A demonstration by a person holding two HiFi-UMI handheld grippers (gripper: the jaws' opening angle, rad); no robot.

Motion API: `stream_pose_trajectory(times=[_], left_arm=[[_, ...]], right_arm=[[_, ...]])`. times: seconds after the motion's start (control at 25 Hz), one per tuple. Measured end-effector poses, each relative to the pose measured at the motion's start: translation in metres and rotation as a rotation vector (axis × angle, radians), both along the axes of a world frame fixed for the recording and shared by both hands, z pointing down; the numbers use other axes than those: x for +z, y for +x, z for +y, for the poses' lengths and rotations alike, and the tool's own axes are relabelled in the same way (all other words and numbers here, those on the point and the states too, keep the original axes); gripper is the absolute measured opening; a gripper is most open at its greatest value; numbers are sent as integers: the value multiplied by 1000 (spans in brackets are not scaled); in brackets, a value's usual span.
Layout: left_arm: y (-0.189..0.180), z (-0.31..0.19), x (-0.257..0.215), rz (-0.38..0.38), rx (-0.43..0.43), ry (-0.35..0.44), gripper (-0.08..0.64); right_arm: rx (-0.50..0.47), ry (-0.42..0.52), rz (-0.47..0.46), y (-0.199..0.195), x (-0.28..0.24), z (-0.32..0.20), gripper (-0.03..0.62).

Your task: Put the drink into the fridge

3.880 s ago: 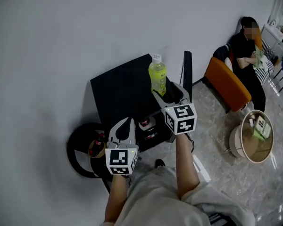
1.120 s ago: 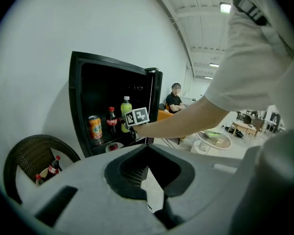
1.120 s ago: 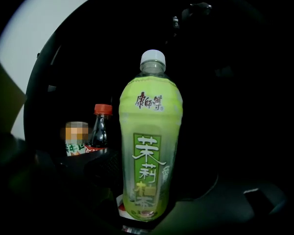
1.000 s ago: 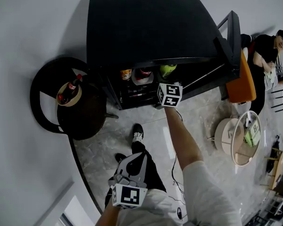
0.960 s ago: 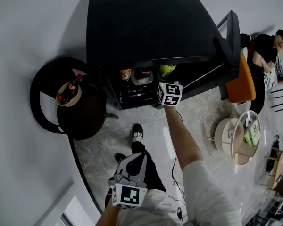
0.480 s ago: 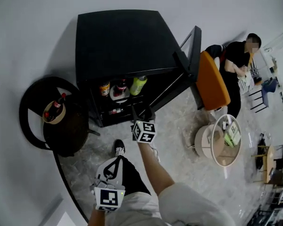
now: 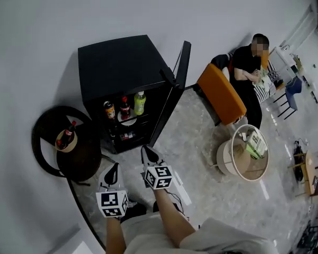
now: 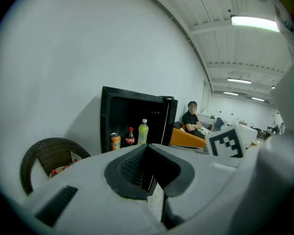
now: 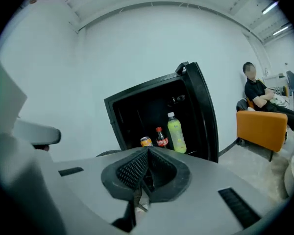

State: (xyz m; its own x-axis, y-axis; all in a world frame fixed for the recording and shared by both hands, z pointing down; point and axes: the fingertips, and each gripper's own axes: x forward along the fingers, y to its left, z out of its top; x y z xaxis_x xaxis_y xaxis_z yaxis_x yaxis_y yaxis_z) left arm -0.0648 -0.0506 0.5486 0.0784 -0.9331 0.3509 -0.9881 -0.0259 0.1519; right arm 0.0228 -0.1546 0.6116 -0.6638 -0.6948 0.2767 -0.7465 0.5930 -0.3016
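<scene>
Fridge (image 7: 116,62): black, against the wall, door (image 7: 172,91) swung wide open.
Right gripper (image 7: 147,152): out on the floor side, well apart from the fridge, jaws closing until they meet, nothing between them.
Left gripper (image 7: 113,169): just beside the right one, clenched, empty.
Drink (image 7: 140,102): green bottle, upright on a shelf inside the fridge, next to a cola bottle (image 7: 125,107) and a can (image 7: 109,110).

Green drink bottle (image 8: 142,131) inside open fridge (image 8: 107,112); left hand-held gripper (image 8: 148,147) jaws together, empty.
</scene>
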Motion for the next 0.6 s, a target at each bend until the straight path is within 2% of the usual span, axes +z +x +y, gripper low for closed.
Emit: stream_pose_trajectory(times=[0.12, 0.28, 0.36, 0.44, 0.6], left_arm=[[5, -5, -16, -28, -41, 13, 9], [41, -17, -33, -51, -19, 25, 9], [58, -16, -37, -79, 0, 20, 11], [67, -17, -40, -110, 12, 21, 9], [68, -33, -46, -201, -7, 5, 11]], right_arm=[[-168, -96, 8, 3, -9, 21, 6], [-243, -120, 42, 44, -31, 32, 6], [-276, -86, 79, 59, -39, 40, 6], [-307, -41, 74, 66, -50, 41, 6], [-337, 44, 71, 83, -78, 43, 6]])
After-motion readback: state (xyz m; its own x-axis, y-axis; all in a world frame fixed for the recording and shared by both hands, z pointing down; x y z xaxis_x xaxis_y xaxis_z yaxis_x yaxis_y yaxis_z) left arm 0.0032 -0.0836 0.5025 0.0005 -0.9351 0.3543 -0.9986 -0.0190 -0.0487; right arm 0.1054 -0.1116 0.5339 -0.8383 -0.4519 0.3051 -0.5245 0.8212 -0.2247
